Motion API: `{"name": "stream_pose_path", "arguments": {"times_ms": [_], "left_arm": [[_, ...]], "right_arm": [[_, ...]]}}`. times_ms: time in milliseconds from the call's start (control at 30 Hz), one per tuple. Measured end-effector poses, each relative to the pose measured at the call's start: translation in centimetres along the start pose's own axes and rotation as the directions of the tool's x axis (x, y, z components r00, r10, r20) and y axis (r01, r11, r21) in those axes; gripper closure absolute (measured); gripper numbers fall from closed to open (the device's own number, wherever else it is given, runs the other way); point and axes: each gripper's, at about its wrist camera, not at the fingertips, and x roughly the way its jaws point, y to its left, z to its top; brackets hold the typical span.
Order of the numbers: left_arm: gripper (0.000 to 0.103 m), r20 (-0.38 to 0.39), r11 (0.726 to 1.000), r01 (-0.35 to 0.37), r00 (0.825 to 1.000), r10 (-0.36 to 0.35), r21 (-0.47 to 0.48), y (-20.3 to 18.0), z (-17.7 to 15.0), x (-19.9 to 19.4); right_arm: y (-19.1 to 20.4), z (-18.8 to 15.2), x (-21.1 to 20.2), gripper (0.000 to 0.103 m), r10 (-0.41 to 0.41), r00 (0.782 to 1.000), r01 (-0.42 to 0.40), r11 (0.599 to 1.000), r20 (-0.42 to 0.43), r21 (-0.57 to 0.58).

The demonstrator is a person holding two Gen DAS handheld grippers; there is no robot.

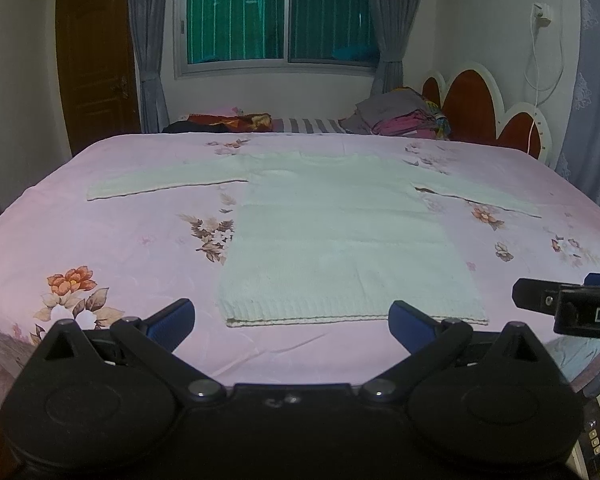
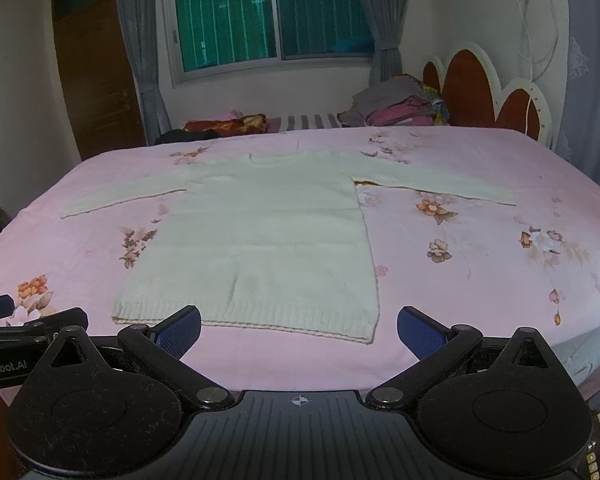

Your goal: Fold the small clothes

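The left gripper point(image 1: 292, 322) hangs above the near edge of the bed with its fingers point(image 1: 174, 317) spread wide and nothing between them; their pads are blue and finely ribbed, set on black arms. The right gripper point(image 2: 299, 330) is likewise spread wide and empty, its blue-padded fingers point(image 2: 422, 332) level with the sweater's hem. Each gripper shows at the edge of the other's view, so the two are side by side.

Just beyond the fingers lies a pale cream knitted sweater point(image 2: 268, 232), flat and face up on the bedsheet point(image 1: 120, 240). Its ribbed hem is nearest the grippers and its neckline points away toward the window point(image 1: 276, 16), so the body's long axis runs from near to far. Both sleeves stretch straight out to left and right, forming a T shape.

The sheet is smooth pink cloth printed with orange and brown flowers. A pile of folded clothes point(image 1: 400, 116) rests at the far side beside a scalloped red-and-white headboard point(image 1: 480, 108)
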Motion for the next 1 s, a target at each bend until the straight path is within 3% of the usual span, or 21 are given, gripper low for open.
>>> {"name": "stream_pose_path", "arguments": {"times_ms": [1000], "left_arm": [[0.0, 0.009, 1.0, -0.001, 1.0, 0.001, 0.003, 0.02, -0.2, -0.15]], "right_arm": [[-0.11, -0.01, -0.04, 0.0, 0.002, 1.0, -0.002, 1.0, 0.002, 0.001]]}}
